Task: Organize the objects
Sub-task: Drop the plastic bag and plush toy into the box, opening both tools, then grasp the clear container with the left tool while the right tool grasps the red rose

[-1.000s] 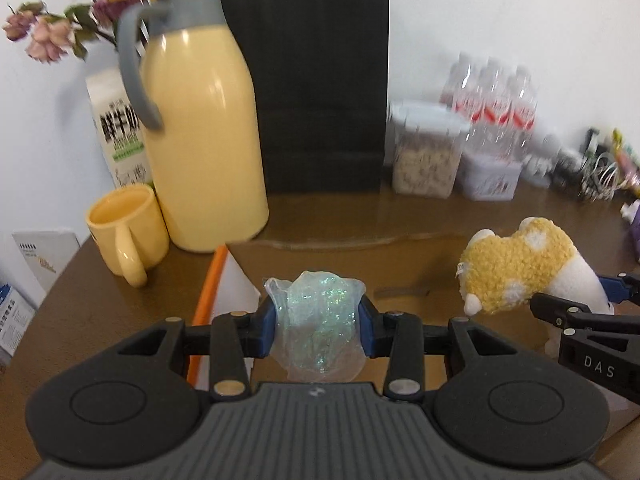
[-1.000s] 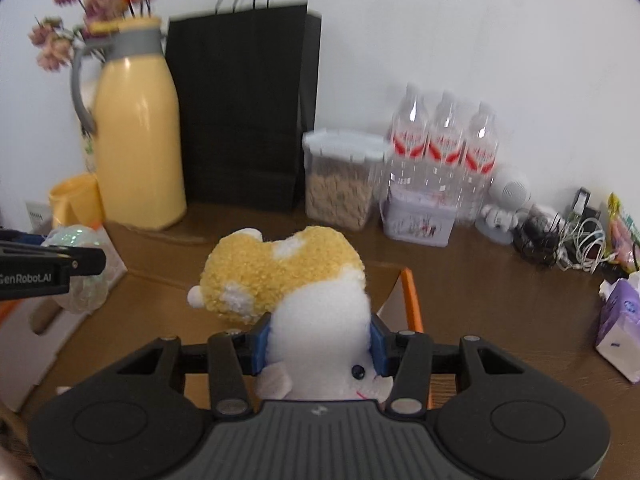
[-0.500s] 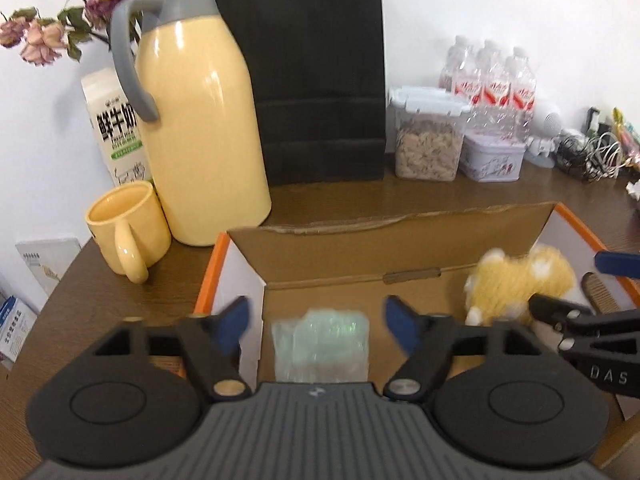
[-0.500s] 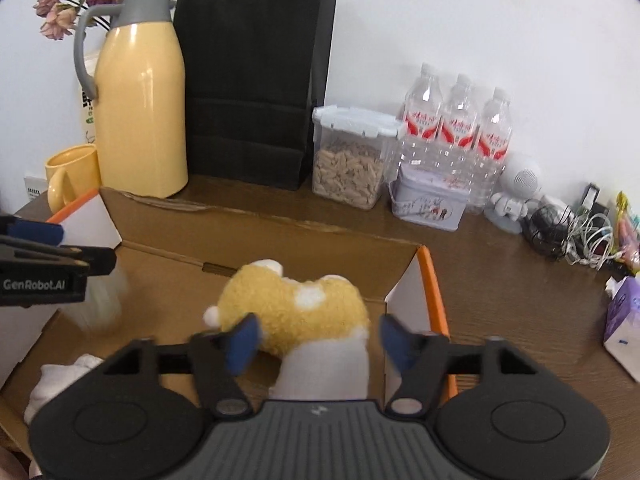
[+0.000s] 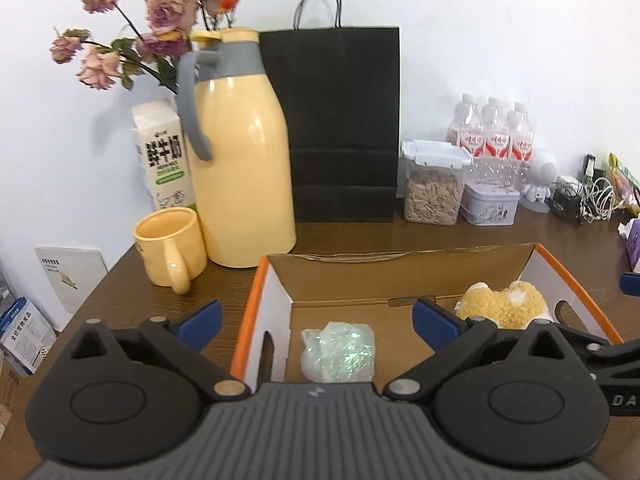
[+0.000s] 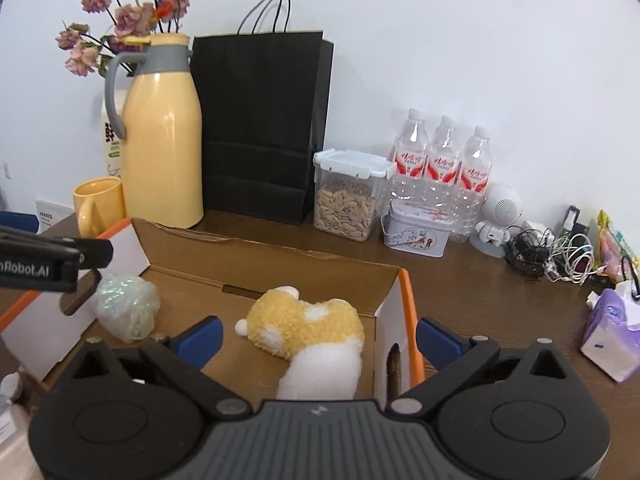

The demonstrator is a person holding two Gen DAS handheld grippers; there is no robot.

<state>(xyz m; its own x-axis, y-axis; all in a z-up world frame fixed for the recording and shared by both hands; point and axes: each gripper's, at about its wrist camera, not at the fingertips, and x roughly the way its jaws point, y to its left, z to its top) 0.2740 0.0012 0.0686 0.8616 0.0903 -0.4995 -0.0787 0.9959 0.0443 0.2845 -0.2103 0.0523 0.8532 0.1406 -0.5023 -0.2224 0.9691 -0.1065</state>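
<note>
Desk (image 5: 360,236) | box (image 5: 400,276): glitter pouch (image 5: 340,352), plush toy (image 5: 500,304)

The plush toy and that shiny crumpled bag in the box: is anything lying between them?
Nothing: in the right wrist view, only bare cardboard floor of the box separates the plush toy from the shiny bag.

Brown wood-grain table (image 5: 328,236), back edge against a white wall.

Near the front edge: open cardboard box (image 5: 400,258) with orange trim.

Back left corner: yellow mug (image 5: 170,246), tall yellow thermos jug (image 5: 240,172) just beside it, milk carton (image 5: 162,158) behind.

Along the back edge, going right: black paper bag (image 5: 340,124), clear container of seeds (image 5: 434,186), small tin (image 5: 490,204), three water bottles (image 5: 494,132), white robot figurine (image 6: 498,216), tangle of cables (image 6: 556,254).

Right edge: purple tissue pack (image 6: 612,334).
</note>
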